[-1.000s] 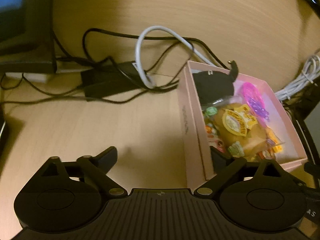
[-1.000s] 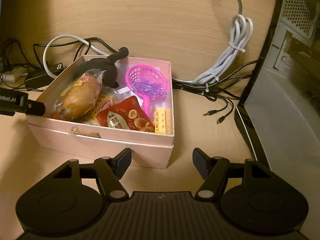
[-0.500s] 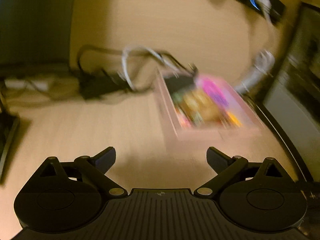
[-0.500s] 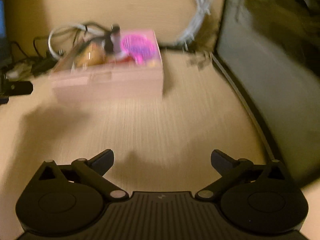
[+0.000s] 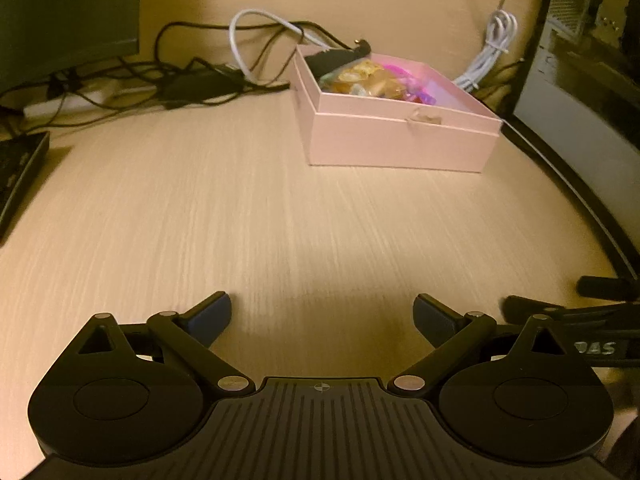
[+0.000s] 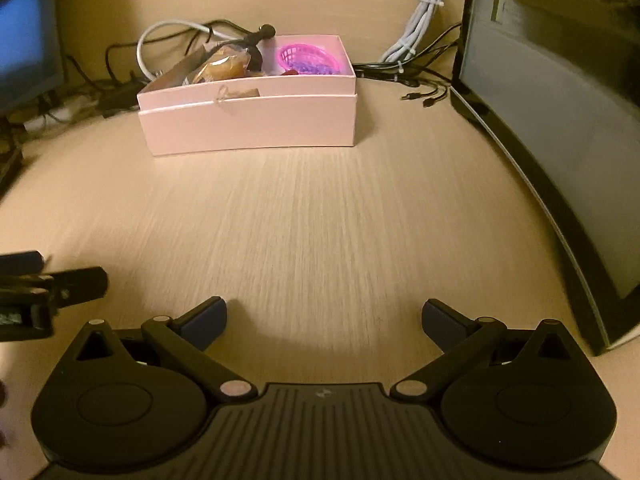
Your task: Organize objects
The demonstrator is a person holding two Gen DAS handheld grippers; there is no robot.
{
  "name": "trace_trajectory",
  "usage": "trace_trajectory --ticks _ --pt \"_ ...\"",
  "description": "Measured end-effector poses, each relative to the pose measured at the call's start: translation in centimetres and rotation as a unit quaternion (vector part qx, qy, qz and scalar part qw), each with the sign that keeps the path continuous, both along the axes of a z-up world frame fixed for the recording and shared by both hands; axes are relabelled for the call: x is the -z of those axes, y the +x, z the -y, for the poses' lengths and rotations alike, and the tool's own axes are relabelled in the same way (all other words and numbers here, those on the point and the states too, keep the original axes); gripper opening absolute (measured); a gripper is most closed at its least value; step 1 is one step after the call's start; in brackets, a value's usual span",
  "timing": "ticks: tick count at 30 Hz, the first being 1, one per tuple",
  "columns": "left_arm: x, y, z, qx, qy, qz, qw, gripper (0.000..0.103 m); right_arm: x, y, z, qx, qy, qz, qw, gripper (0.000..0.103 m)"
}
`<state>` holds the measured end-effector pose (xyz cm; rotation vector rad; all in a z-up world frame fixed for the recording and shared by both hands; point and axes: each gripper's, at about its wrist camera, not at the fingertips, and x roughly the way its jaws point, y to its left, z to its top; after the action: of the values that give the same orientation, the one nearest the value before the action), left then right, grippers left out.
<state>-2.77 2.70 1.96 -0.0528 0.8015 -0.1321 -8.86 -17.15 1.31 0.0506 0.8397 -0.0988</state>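
Observation:
A pink cardboard box [image 5: 400,142] [image 6: 248,126] stands at the back of the wooden desk. It holds snack packets [image 5: 368,80] [image 6: 222,69], a pink plastic basket [image 6: 308,58] and a black object [image 6: 256,42]. My left gripper [image 5: 322,316] is open and empty, low over the desk well in front of the box. My right gripper [image 6: 324,318] is open and empty too, also well back from the box. The right gripper's fingers [image 5: 600,312] show at the right edge of the left wrist view; the left gripper's fingers [image 6: 52,284] show at the left edge of the right wrist view.
Black and white cables [image 5: 224,68] [image 6: 416,24] lie behind the box. A dark monitor [image 5: 68,12] stands back left and a black flat device [image 5: 20,172] lies at the left. A computer case [image 6: 560,120] stands along the right side.
Both grippers have pulled back from the box, which now sits far ahead. Both stay open and empty.

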Motion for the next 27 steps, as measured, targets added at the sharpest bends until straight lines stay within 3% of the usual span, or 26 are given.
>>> trace_trajectory --ticks 3,7,9,27 --pt "0.4 0.1 0.7 -0.025 0.015 0.019 0.9994 0.100 0.1 0.9 0.3 -0.010 0.000 0.002 1.000 0.103" --pt "1.1 0.8 2.6 -0.056 0.059 0.039 0.9959 0.101 0.8 1.3 0.7 -0.020 -0.004 0.047 0.999 0.103" --pt "1.2 0.8 2.8 -0.063 0.057 0.048 0.9953 0.101 1.3 1.3 0.8 -0.025 -0.006 0.072 0.997 0.103" --pt "1.4 1.1 2.5 -0.049 0.053 0.055 0.9959 0.102 1.3 2.4 0.8 -0.018 -0.005 0.073 0.997 0.103"
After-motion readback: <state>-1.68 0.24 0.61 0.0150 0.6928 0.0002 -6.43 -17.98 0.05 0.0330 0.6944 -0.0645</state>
